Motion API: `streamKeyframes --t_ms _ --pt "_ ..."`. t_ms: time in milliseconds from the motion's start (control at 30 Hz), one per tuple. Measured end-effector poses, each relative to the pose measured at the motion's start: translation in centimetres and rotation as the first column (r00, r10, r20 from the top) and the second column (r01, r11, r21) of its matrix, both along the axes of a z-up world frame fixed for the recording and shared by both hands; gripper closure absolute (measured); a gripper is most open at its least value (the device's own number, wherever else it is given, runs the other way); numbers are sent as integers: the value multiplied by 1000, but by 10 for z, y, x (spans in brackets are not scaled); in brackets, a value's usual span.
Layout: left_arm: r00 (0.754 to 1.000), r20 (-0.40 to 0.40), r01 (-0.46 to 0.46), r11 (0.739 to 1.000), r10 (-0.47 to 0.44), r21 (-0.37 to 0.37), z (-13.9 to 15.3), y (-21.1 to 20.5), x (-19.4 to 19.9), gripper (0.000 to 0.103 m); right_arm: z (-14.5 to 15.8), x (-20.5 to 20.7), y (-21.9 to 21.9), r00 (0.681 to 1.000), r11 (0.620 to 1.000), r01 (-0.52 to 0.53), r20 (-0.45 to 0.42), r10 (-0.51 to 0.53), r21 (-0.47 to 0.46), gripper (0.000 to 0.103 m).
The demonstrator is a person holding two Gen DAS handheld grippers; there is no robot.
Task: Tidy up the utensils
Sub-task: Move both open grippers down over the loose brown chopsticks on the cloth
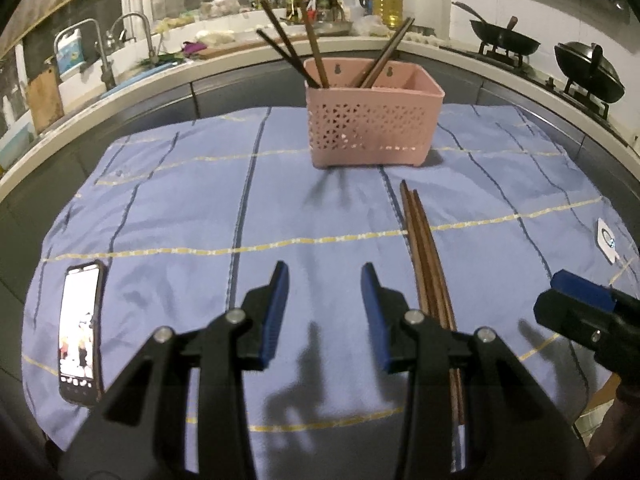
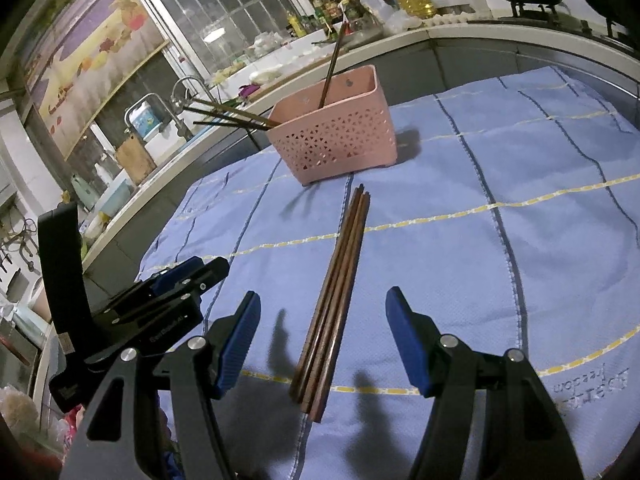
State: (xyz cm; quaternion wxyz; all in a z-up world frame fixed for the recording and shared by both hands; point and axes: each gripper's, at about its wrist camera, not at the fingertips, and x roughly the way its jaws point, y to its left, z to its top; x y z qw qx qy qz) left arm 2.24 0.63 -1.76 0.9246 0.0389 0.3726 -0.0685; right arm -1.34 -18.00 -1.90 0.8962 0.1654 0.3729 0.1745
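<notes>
Phone (image 1: 80, 332) at far left on the blue cloth (image 1: 180, 208), screen lit, lying flat. My left gripper (image 1: 325, 280) hovers over bare cloth, jaws partly spread, nothing between the pads. Just right of it, a bundle of loose chopsticks (image 1: 424, 248) lies flat on the cloth, tips pointing toward the basket (image 1: 374, 120). Its near end runs under the left gripper's right finger in the left view. Pink basket stands upright at the far middle of the cloth, well apart from both grippers, with several chopsticks leaning inside it, some tilted left, some right. My right gripper (image 2: 322, 296) is lined up over the near end of the loose bundle, which sits between the fingers; jaws spread wide, pads not touching the wood. In the left view one finger of it shows at the right edge. White tag (image 1: 606, 240) on the cloth at far right. Counter behind: sink left, bottles middle, woks (image 1: 504, 40) on the stove right.
</notes>
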Motion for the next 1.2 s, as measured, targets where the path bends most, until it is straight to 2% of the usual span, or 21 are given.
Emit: streamKeyframes --t_ms 233,533,800,967,1200 --pt "1000 -24 -2 1000 2 -10 -5 2 2 68 -3 3 4 1000 1000 -18 -13 18 -3 38" --pt "994 -90 59 997 -62 -41 -17 -10 5 68 -7 1 -6 1000 1000 5 -27 -5 12 39" --pt "978 -177 89 990 -107 -107 -33 -14 8 68 -16 3 -14 998 1000 18 -58 -17 14 45" --pt "964 -221 111 980 -147 -166 -40 -14 11 68 -28 8 -14 994 1000 17 -112 -18 -9 47" --pt "952 -247 136 975 -178 -178 -47 -23 13 68 -40 10 -17 988 1000 9 -156 -9 -1 48"
